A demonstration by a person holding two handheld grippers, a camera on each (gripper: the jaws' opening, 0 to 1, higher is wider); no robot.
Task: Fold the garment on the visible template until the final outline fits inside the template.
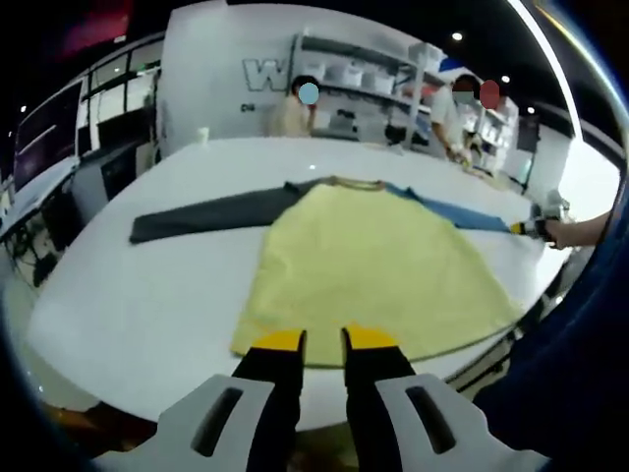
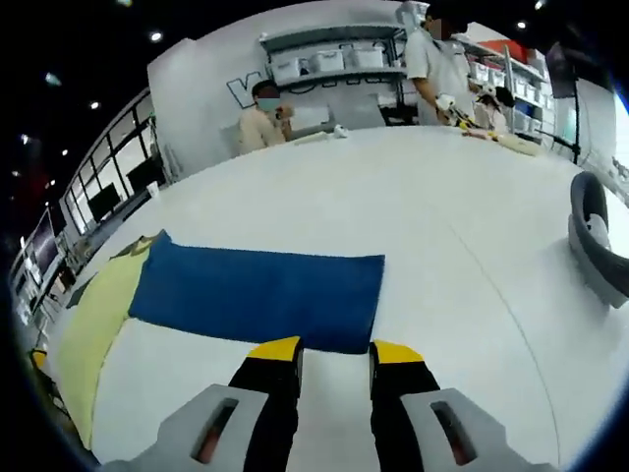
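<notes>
white table (image 1: 147,285) bears the spread garment (image 1: 369,261); left gripper (image 1: 324,339) and right gripper (image 2: 334,350) jaws narrowly parted, empty.

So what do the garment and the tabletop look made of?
The garment looks like soft matte knit fabric, with a yellow body, a blue sleeve and a dark grey one: it lies limp and flat. The table looks like a smooth white laminate or similar, faintly glossy.

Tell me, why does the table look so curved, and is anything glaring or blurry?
Left gripper view: the fisheye lens bows the white table; the yellow garment looks soft; a bright streak glares along the upper right. Right gripper view: sharper; the blue sleeve is crisp, ceiling lights show as small dots, and shadows are faint.
</notes>
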